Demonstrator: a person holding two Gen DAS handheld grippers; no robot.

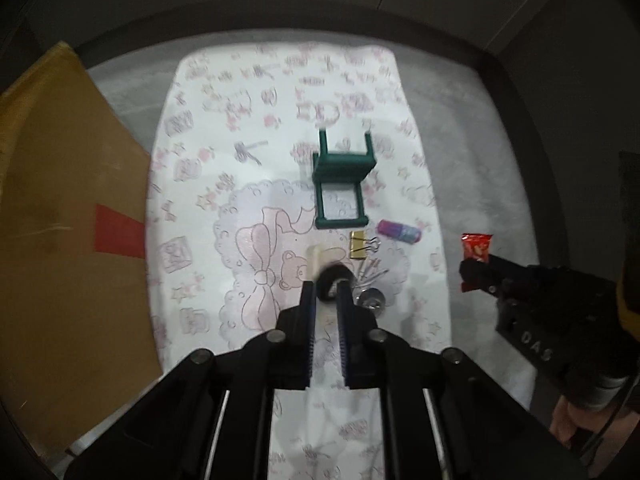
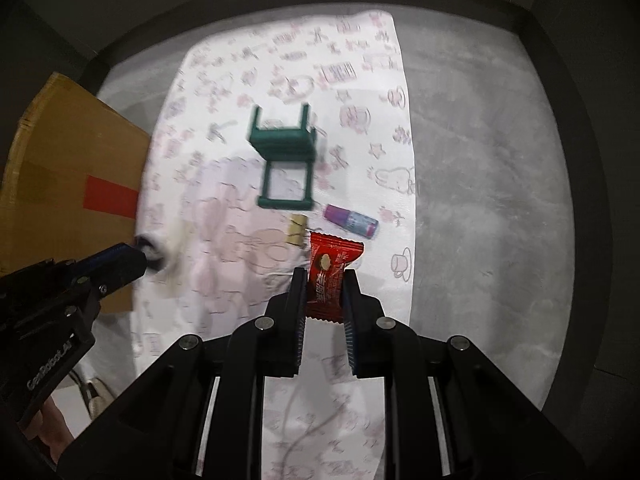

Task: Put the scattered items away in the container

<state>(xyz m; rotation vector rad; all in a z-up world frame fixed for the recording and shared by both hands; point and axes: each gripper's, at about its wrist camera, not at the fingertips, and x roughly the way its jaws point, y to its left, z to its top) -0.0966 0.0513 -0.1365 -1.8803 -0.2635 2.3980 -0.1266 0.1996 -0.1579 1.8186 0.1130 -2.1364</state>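
Grey table (image 1: 460,128) is carrying a white printed cloth (image 1: 248,128) running near to far down its middle. Cardboard box (image 1: 60,200), brown with a red patch, is sitting at the left edge of the cloth; its inside is not showing in either view, so contents cannot be told.

Left gripper (image 1: 325,280) is hovering over the near centre of the cloth, jaws drawn narrow and pinching a black ring-shaped object (image 1: 334,280); motion blur is hiding what the ring is. In the right wrist view the same ring is showing at the fingertips, just beside the box's near right corner.

Right gripper (image 2: 325,276) is holding a red candy packet (image 2: 329,276) upright, jaws pressing on both of its sides, raised above the right part of the cloth.

Green toy chair (image 1: 342,178) is lying tipped over at mid-cloth, legs pointing far.

Purple tube (image 1: 398,233) is lying on its side to the right of the chair's near end.

Cream stick (image 1: 315,258) is lying just far-left of the held ring.

Gold binder clip (image 1: 360,245) is resting just near the chair, between stick and tube.

Loose pins or clips (image 1: 370,271) are lying in a cluster near the binder clip; a small round metal piece (image 1: 372,299) is sitting nearer still.
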